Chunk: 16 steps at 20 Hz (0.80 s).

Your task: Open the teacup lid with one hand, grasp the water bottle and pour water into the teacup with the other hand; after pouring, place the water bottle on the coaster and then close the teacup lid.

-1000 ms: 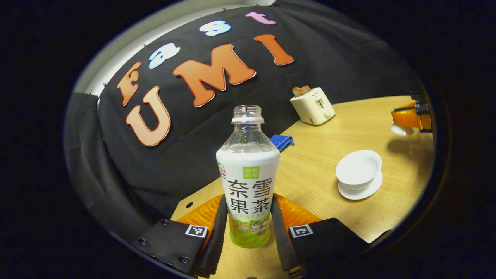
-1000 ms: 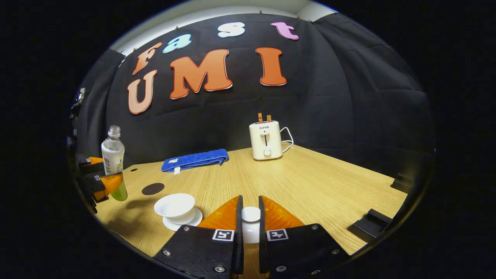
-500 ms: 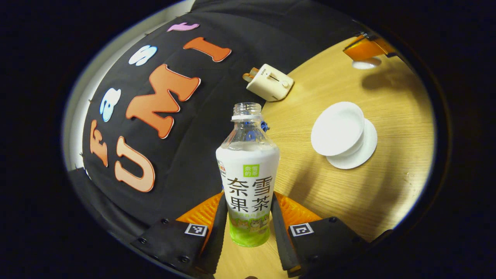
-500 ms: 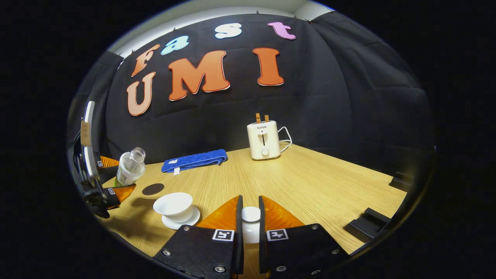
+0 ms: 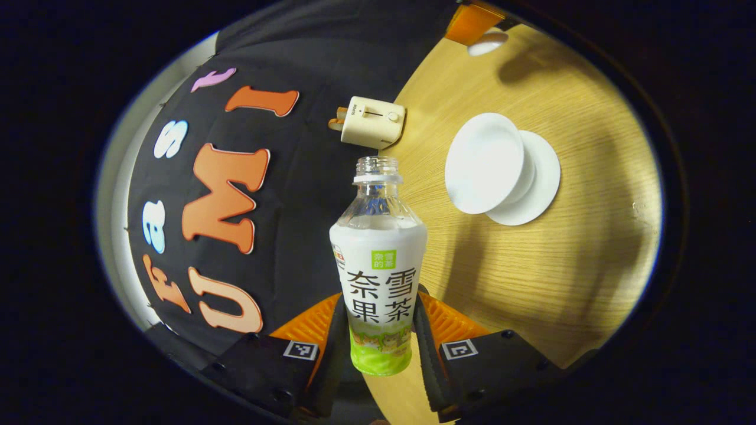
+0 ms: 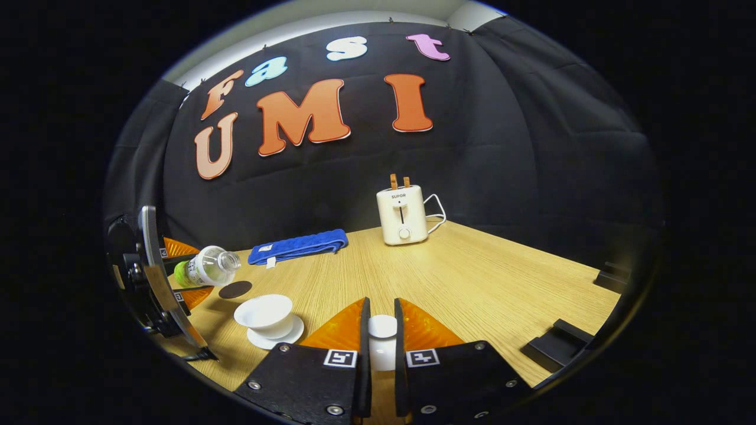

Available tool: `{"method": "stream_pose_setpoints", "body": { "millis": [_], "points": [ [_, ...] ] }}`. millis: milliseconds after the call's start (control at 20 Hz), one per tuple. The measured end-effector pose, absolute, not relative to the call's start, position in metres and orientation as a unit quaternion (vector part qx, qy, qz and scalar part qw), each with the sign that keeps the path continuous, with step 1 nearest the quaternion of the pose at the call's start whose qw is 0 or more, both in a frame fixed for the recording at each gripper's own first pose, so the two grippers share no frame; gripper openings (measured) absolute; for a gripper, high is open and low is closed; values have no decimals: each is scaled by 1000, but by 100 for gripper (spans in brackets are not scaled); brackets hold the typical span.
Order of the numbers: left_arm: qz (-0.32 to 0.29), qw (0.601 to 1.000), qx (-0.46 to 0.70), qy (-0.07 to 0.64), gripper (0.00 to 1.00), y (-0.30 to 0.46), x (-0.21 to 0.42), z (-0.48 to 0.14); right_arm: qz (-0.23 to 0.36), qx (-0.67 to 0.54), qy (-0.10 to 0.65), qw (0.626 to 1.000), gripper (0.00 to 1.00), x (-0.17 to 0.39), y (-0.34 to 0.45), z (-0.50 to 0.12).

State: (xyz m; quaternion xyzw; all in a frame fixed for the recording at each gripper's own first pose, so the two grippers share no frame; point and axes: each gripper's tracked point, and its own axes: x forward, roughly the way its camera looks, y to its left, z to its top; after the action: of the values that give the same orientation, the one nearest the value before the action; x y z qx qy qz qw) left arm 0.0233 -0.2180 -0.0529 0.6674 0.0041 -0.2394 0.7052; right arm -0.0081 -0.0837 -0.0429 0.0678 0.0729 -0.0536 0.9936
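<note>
Water bottle (image 5: 378,277) clamped in left gripper (image 5: 378,348), tipped toward teacup (image 5: 485,162) at 2 o'clock for pouring; lid (image 6: 383,339) pinched clear by right gripper (image 6: 379,348).

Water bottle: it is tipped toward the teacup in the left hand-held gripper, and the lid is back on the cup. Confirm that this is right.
Not quite. The water bottle is tipped toward the teacup in the left hand-held gripper, but the lid is off the cup: the right gripper view shows it clamped in the right hand-held gripper, and the cup stands open.
</note>
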Motion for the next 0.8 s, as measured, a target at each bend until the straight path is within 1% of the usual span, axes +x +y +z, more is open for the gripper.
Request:
{"method": "stream_pose_setpoints", "body": {
  "millis": [100,150,200,250,450,500,550,750,800],
  "points": [
    [-247,683,687,2,61,-219,23,-53,-51,67,73,994,16,-8,-82,-43],
    [-250,674,695,3,58,-220,23,-53,-50,67,72,994,16,-9,-82,-43],
    [-252,663,705,4,64,-220,22,-53,-49,67,72,994,16,-10,-83,-43],
    [-254,652,714,5,61,-220,22,-53,-49,67,72,994,16,-9,-83,-43],
    [-258,606,753,7,61,-222,27,-51,-47,69,75,994,16,-7,-81,-44],
    [-258,591,764,6,59,-221,28,-51,-45,68,76,994,16,-7,-80,-45],
    [-257,579,773,6,61,-221,29,-50,-45,69,76,994,16,-8,-79,-46],
    [-260,539,801,-1,61,-222,30,-46,-42,70,78,994,16,-6,-80,-46],
    [-259,531,807,-4,59,-224,31,-44,-40,71,79,994,16,-7,-79,-46]
  ]
}}
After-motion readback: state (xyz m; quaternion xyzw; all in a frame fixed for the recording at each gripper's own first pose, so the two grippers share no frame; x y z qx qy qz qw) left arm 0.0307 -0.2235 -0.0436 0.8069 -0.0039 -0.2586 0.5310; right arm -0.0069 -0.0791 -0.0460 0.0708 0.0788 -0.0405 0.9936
